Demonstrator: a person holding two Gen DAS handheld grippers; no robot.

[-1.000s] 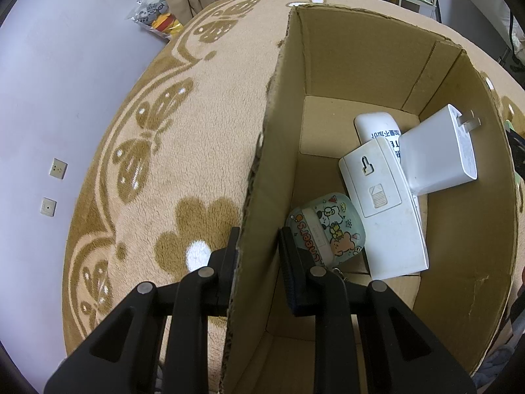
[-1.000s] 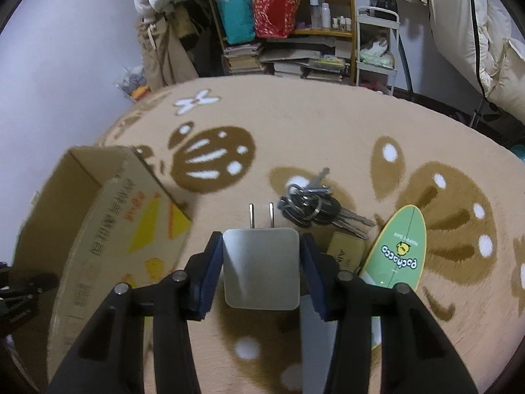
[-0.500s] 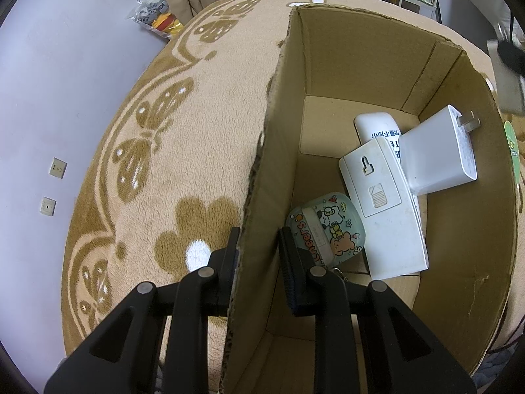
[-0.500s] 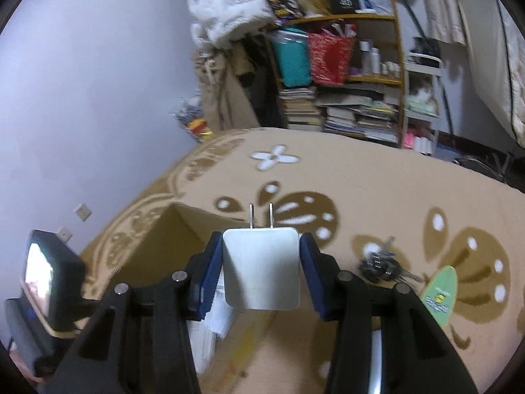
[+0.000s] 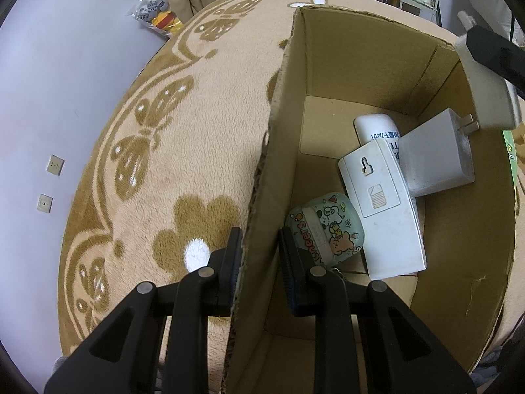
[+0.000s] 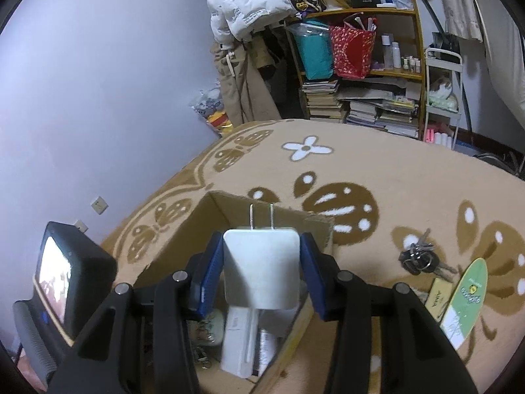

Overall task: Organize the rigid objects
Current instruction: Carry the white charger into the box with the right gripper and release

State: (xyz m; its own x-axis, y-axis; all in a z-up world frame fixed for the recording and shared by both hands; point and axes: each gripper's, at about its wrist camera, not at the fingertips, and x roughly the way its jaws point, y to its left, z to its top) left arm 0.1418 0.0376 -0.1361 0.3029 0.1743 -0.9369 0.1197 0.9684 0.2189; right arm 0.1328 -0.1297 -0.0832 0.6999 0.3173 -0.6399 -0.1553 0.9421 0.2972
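Right tongs (image 6: 262,272) clamped on white square plug charger (image 6: 262,272), which I've got over open brown cardboard box (image 5: 361,65). Left tongs (image 5: 259,262) pinch box's side wall. Box holds white remote (image 5: 384,210), second charger (image 5: 436,157), cartoon case (image 5: 325,226); beside box I've left metal keys (image 6: 420,257) and green oval tag (image 6: 466,298).

White charger (image 6: 262,271) — tan-brown butterfly rug (image 5: 164,151).
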